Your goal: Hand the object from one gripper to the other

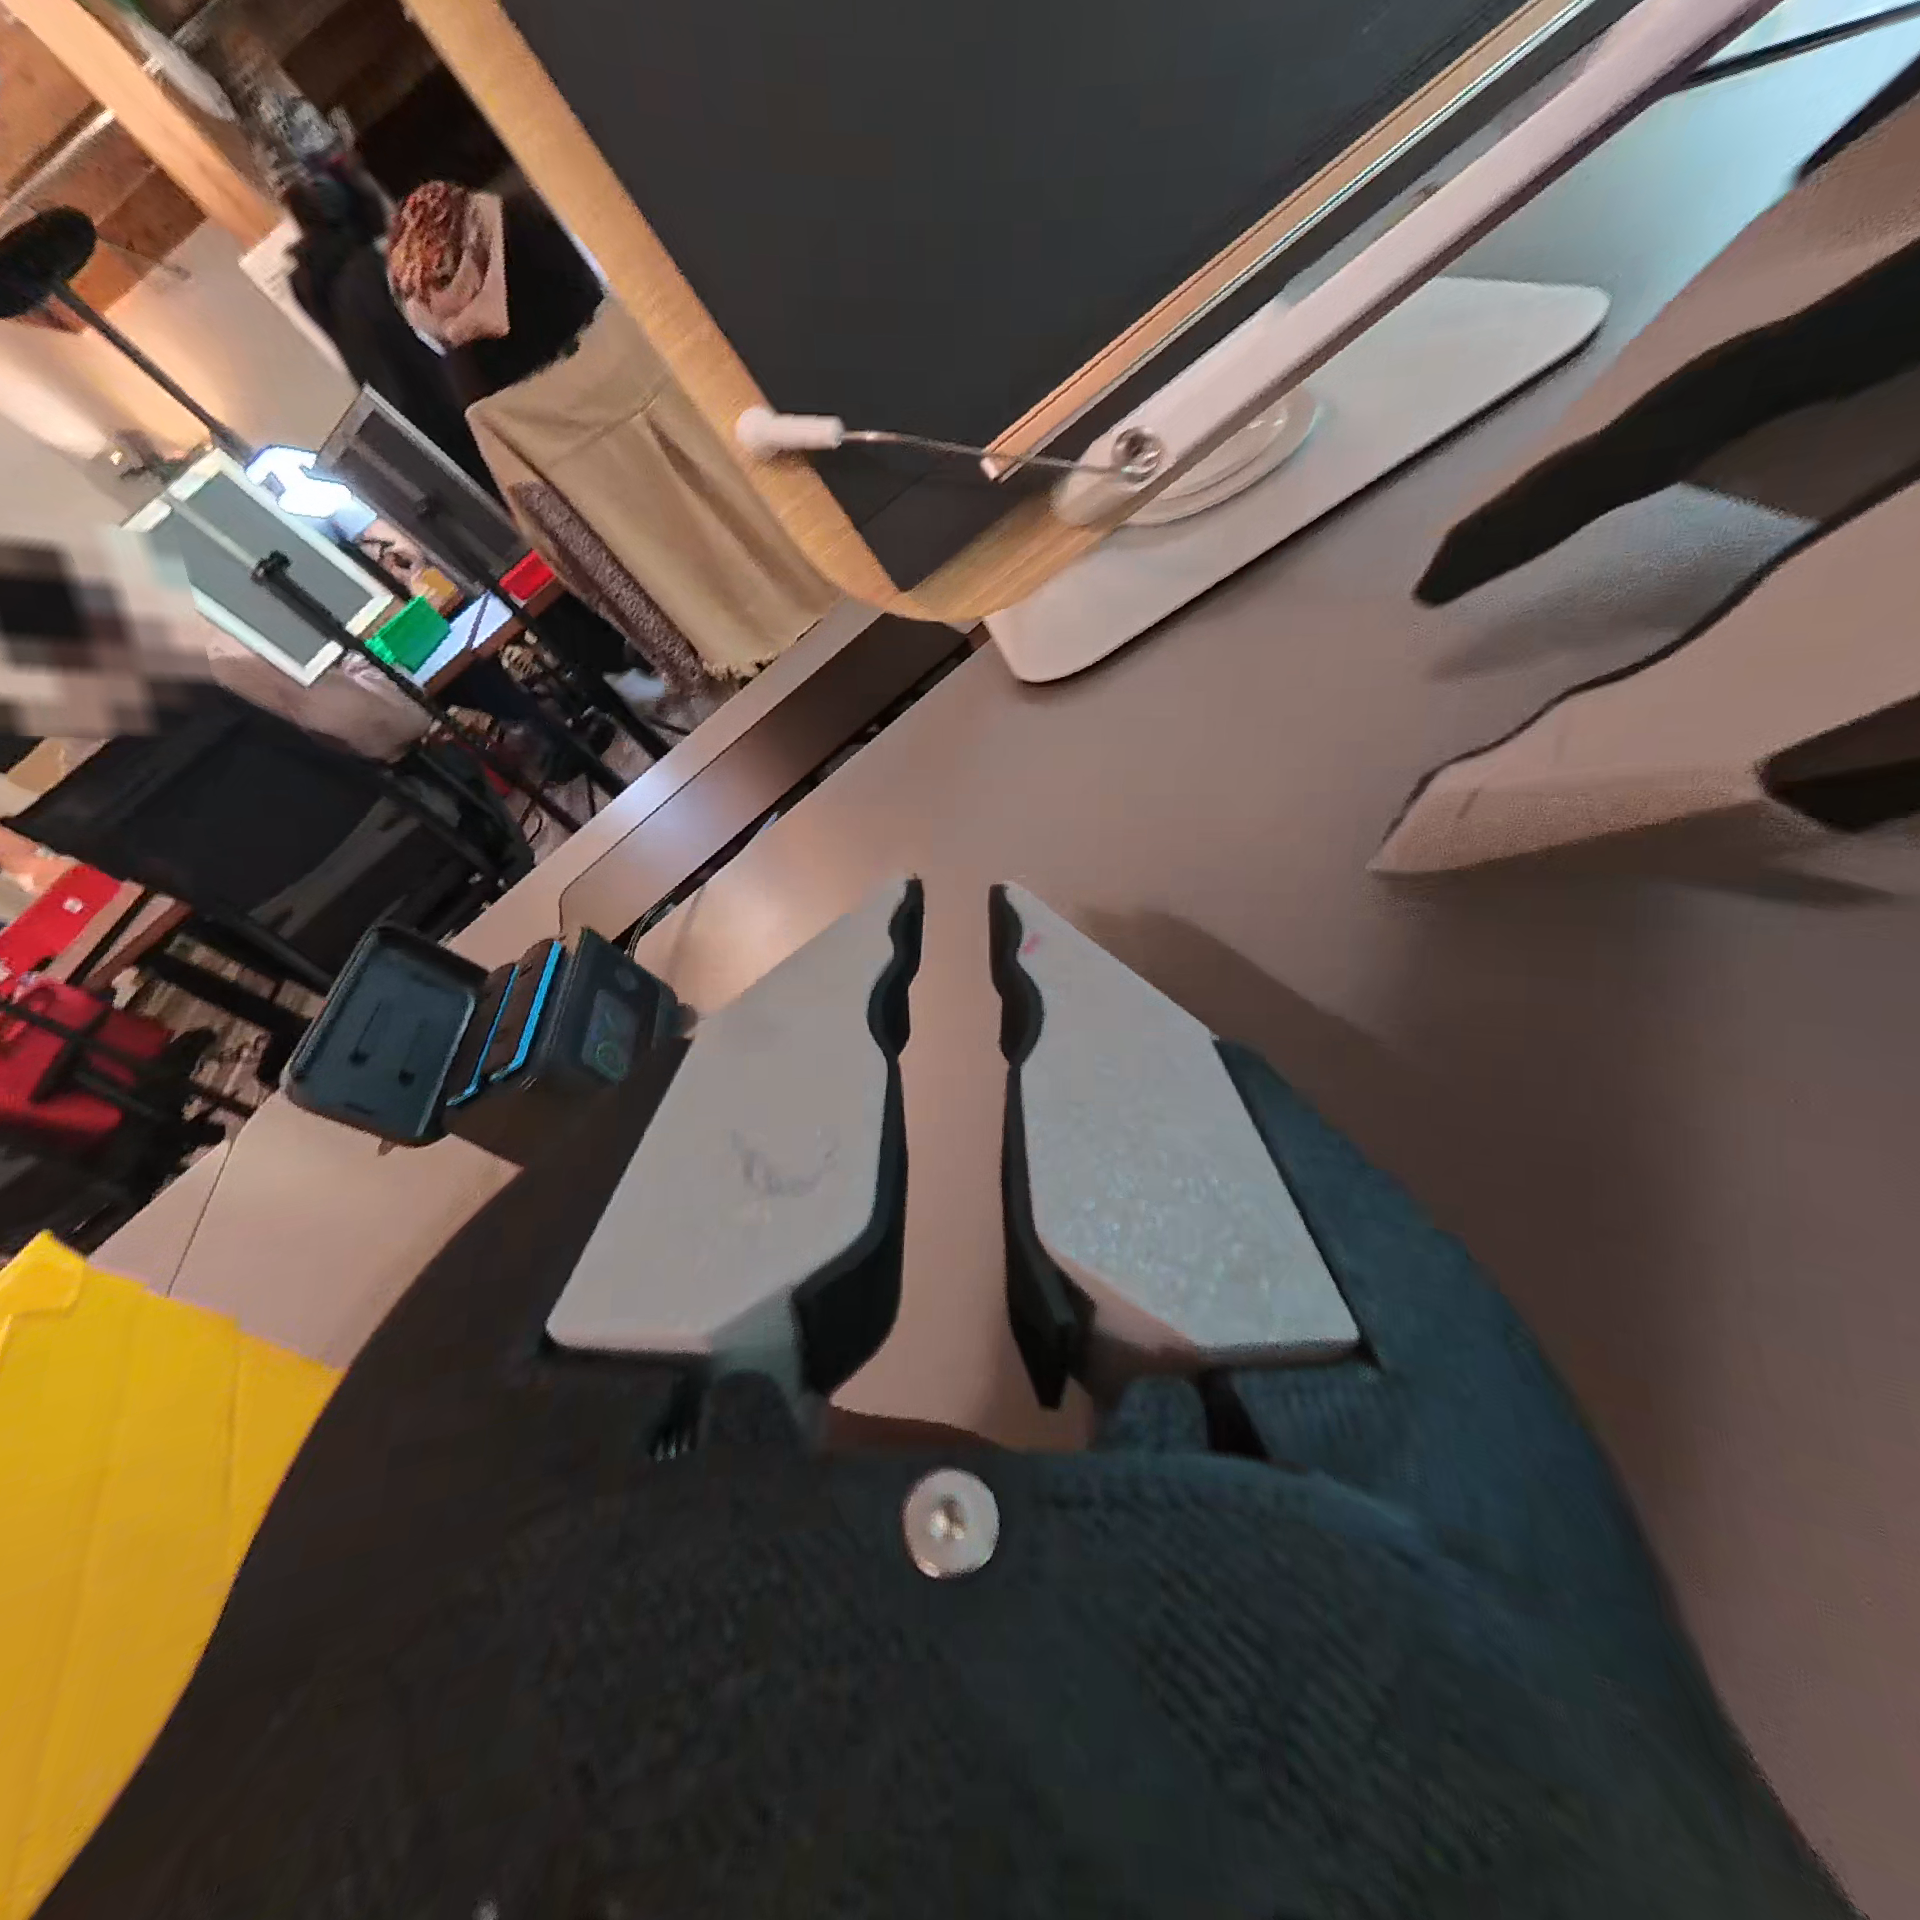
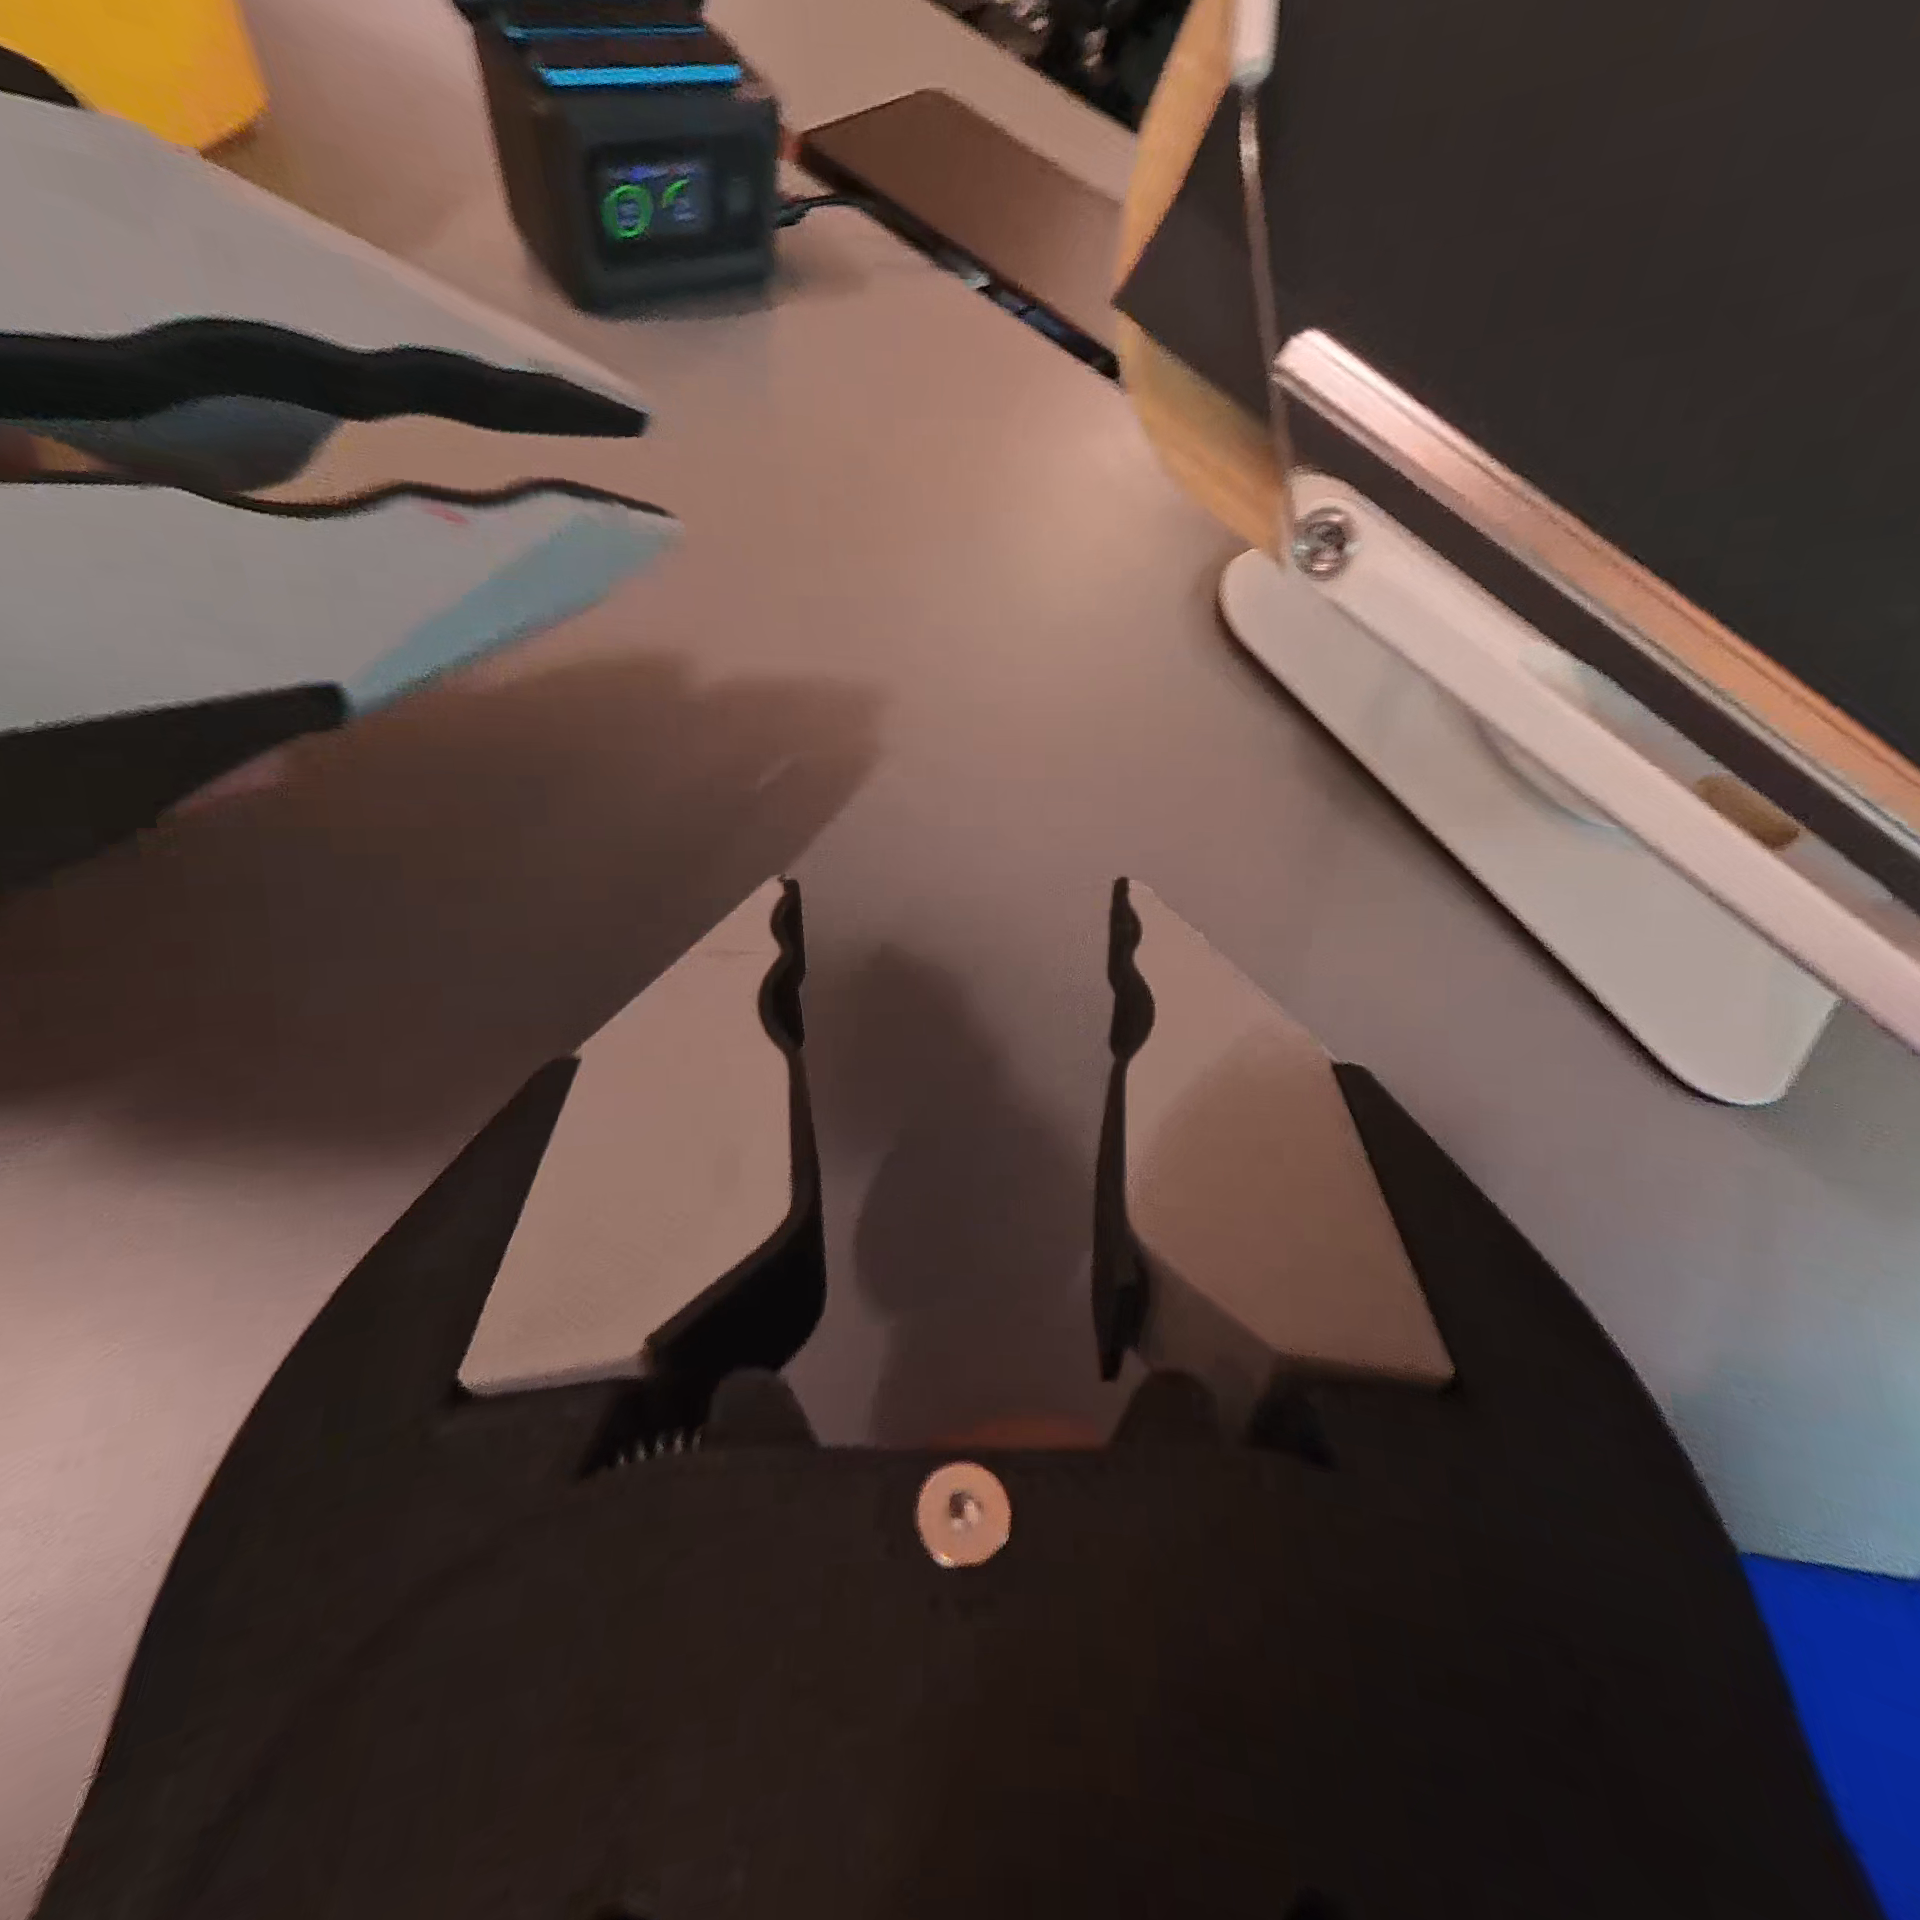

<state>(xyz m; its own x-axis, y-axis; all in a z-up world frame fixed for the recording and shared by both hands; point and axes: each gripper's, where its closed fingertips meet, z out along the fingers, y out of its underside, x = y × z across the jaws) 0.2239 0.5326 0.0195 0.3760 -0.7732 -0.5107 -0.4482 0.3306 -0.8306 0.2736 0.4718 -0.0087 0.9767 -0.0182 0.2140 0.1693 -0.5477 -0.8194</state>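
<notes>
Grey left gripper point(image 1: 954, 904) jaws narrowly parted, empty; right gripper point(image 2: 951, 899) jaws wider, empty, above brown table point(image 2: 935, 644).

Shared workspace or lab, brown desk point(image 1: 1195, 790), monitor point(image 1: 935, 208) on stand, battery charger point(image 2: 665, 197), tripods, storage bins

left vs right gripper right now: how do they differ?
Gap: the left gripper has its fingers close together, a narrow slit between them; the right gripper has its fingers clearly wider apart.
Pose: each sees the other pointing in from the side, so they aim across each other.
Shared: both are empty, over the brown table; no object to hand over is in view.
</notes>
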